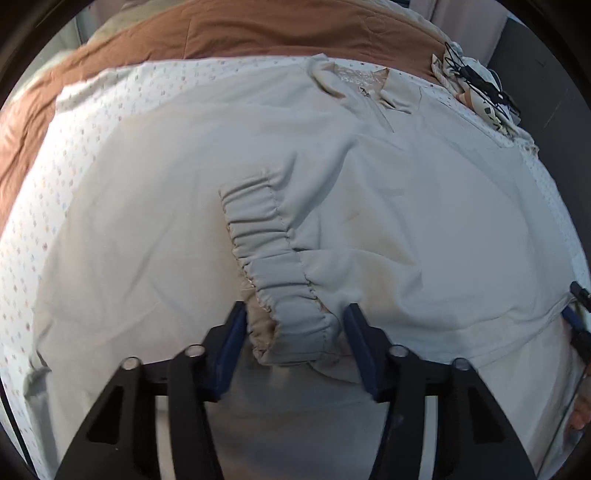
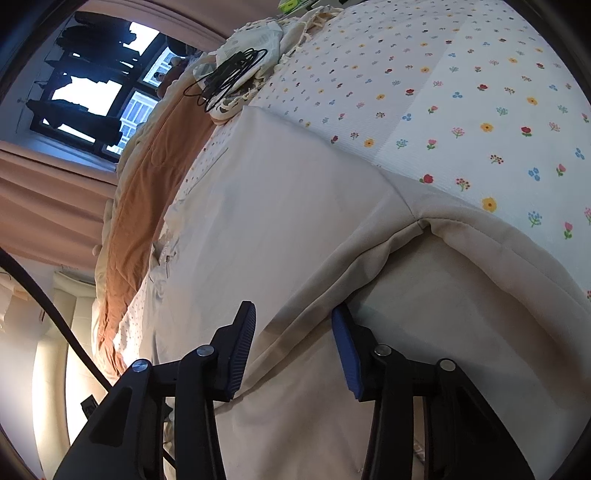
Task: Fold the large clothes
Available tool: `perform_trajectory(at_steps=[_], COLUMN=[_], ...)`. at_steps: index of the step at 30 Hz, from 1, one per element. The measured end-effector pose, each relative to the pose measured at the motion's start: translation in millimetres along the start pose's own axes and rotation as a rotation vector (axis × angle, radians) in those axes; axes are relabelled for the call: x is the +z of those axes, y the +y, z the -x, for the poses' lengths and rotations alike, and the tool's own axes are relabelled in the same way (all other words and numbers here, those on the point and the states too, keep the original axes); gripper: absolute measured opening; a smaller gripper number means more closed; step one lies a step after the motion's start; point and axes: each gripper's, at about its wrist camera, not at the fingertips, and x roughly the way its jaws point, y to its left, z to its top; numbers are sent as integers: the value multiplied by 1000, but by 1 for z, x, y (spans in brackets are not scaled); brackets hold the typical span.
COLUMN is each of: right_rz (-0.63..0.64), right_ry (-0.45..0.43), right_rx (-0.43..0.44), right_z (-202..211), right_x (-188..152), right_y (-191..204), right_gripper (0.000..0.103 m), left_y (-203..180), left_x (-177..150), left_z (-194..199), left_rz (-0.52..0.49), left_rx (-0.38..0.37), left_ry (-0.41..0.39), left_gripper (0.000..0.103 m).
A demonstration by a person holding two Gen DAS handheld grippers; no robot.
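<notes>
The beige jacket [image 1: 369, 221] lies flat on the floral bedsheet [image 2: 480, 92]. Your left gripper [image 1: 295, 325] straddles the elastic cuff [image 1: 280, 266], spread; your right gripper [image 2: 293, 325] straddles the hem, spread. Closing shallow risks slippage.

I see a floral bedsheet [image 2: 480, 92] spread under everything, a brown blanket [image 1: 258, 29] along its far edge, and tangled black cables [image 2: 229, 79] on crumpled cloth [image 2: 258, 33] far right.
</notes>
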Motion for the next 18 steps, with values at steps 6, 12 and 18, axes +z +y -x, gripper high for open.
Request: perform_trajectory(at_steps=[6, 12, 18], right_rz=[3, -3, 18], right_ry=[17, 49, 32], right_rx=[-10, -50, -25], right_z=[-1, 13, 37], right_x=[3, 2, -5], right_y=[4, 23, 44], right_gripper=[40, 43, 70], left_y=[-2, 5, 15], left_x=[16, 18, 9], left_z=[-3, 9, 60], left_rz=[-23, 18, 49], left_rx=[73, 36, -27], left_ry=[-35, -21, -90], left_gripper=[41, 41, 74])
